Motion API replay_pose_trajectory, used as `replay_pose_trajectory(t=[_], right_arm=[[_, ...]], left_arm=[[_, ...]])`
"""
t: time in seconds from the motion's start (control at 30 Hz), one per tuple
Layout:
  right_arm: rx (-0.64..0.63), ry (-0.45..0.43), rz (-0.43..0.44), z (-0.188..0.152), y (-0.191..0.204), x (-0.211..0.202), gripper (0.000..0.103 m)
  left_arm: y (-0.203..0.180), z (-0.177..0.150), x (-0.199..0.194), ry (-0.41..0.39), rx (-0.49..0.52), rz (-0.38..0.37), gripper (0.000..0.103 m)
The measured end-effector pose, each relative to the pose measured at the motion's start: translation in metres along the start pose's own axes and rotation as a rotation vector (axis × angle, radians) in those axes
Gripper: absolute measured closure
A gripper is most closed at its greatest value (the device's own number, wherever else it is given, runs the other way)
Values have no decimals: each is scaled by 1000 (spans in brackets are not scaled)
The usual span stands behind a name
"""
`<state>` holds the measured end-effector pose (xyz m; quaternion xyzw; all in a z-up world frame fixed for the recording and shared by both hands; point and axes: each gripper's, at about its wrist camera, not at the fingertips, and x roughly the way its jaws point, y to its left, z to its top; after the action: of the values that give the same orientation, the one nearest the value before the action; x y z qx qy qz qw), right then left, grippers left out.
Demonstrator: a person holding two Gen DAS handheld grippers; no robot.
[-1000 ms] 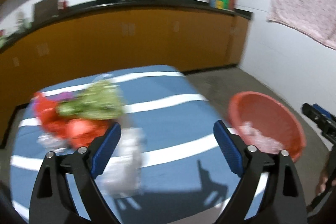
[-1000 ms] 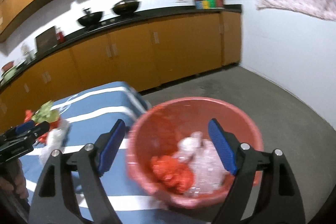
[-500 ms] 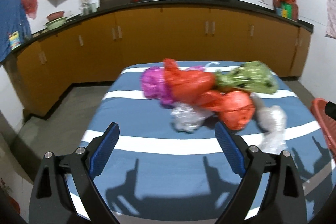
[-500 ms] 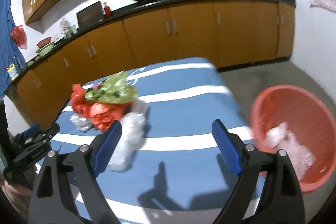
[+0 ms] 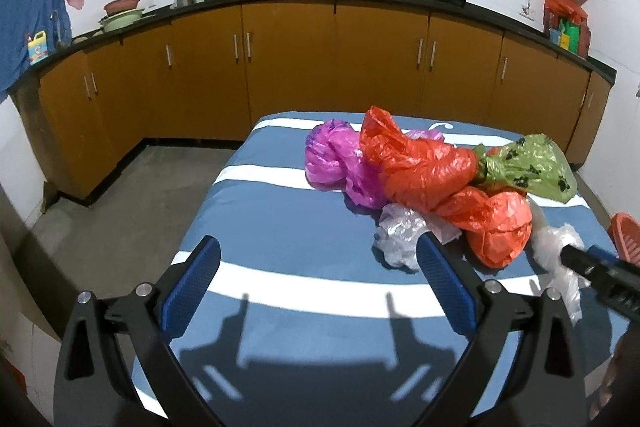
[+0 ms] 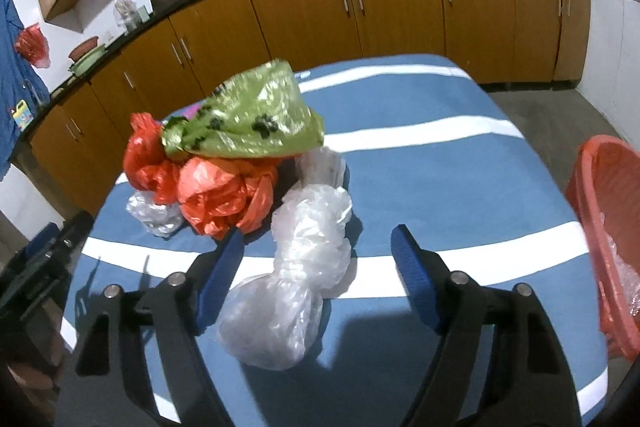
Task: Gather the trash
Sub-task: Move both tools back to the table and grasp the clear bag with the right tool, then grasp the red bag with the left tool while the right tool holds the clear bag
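Step in hand, by my judgement: approach for the next pickup. The right tongs (image 6: 314,259) stand spread wide and empty, aimed at the clear plastic bag (image 6: 298,267), which lies on the blue striped bench (image 6: 440,155) between the blue pads, not yet touched. The left tongs (image 5: 318,277) are likewise spread and empty, hovering over bare cloth near the pile: purple bag (image 5: 334,159), red bags (image 5: 424,167), green bag (image 5: 528,163), and a small clear bag (image 5: 400,231). The red basket (image 6: 608,227) stands off the bench's right edge, with trash already inside. Next move calls for advancing the right tongs, closing on the clear bag's knotted waist, then carrying it to the basket.
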<state>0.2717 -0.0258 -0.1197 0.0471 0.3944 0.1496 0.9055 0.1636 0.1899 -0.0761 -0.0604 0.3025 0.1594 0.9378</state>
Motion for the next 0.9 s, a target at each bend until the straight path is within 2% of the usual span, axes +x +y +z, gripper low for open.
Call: replay_pose_trajectory(t=[0.17, 0.33, 0.43, 0.9], right_arm=[[7, 33, 0, -3, 1, 15, 37], [-9, 67, 11, -9, 4, 24, 59], [3, 70, 17, -11, -1, 23, 63], [44, 48, -26, -11, -40, 6, 67]], left_arm=[[0, 7, 4, -1, -12, -34, 5], [-8, 12, 7, 6, -7, -66, 5], [-16, 15, 10, 5, 6, -80, 5], [-47, 30, 28, 28, 11, -100, 5]])
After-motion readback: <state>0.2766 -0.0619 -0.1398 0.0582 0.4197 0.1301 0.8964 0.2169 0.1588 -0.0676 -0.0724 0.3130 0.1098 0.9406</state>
